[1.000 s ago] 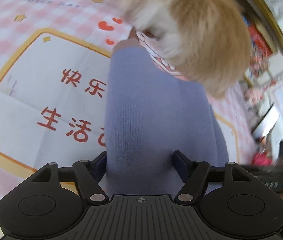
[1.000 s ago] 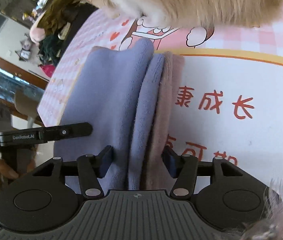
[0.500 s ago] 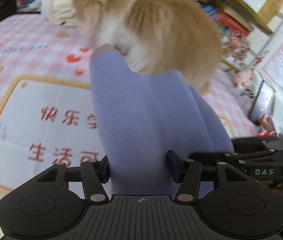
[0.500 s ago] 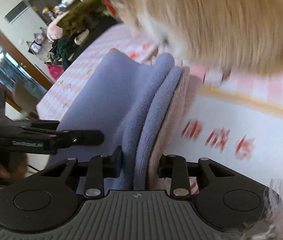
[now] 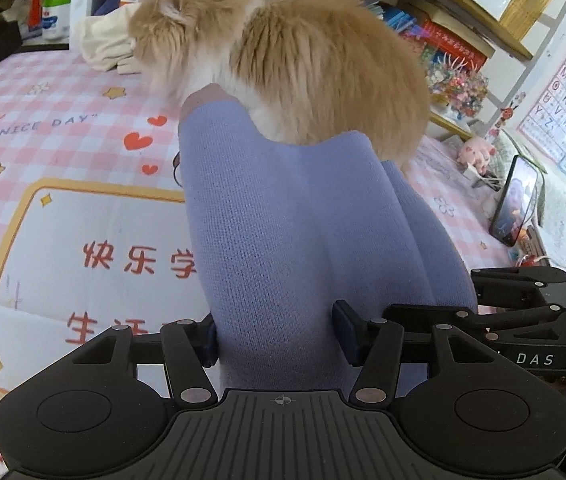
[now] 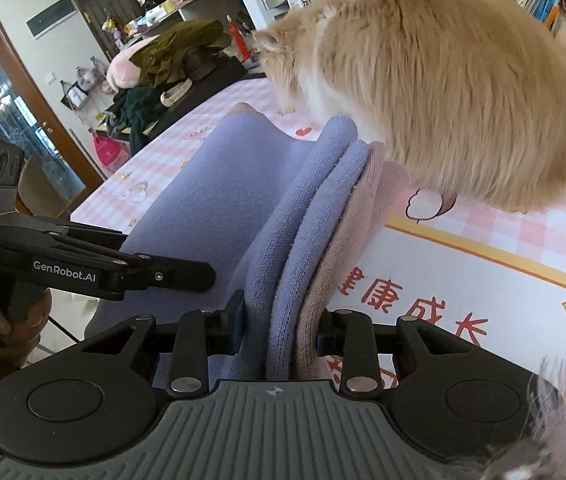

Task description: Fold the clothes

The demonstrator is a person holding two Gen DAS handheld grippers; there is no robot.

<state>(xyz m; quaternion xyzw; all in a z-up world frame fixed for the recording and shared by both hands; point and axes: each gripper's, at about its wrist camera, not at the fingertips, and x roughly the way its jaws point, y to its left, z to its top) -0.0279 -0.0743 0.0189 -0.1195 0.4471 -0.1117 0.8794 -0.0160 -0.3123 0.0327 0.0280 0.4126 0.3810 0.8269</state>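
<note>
A folded lavender knit garment [image 5: 295, 232] with a dusty-pink layer is lifted off the table. My left gripper [image 5: 275, 332] is shut on its near edge. My right gripper [image 6: 279, 328] is shut on the other end, where several lavender folds [image 6: 311, 216] and the pink layer [image 6: 355, 232] stack between the jaws. The left gripper shows in the right wrist view [image 6: 99, 268]; the right gripper shows in the left wrist view [image 5: 523, 320]. The garment's far end rises toward the cat.
A fluffy orange cat [image 5: 295, 60] stands on the table right behind the garment, also in the right wrist view [image 6: 443, 80]. The pink checked tablecloth [image 5: 63, 128] has a white printed panel. A phone [image 5: 513, 204], bookshelves and a cream cloth [image 5: 103, 44] lie beyond.
Both grippers have lifted the garment and tilted up, so the room comes into view. The cat has shifted along the table behind the garment.
</note>
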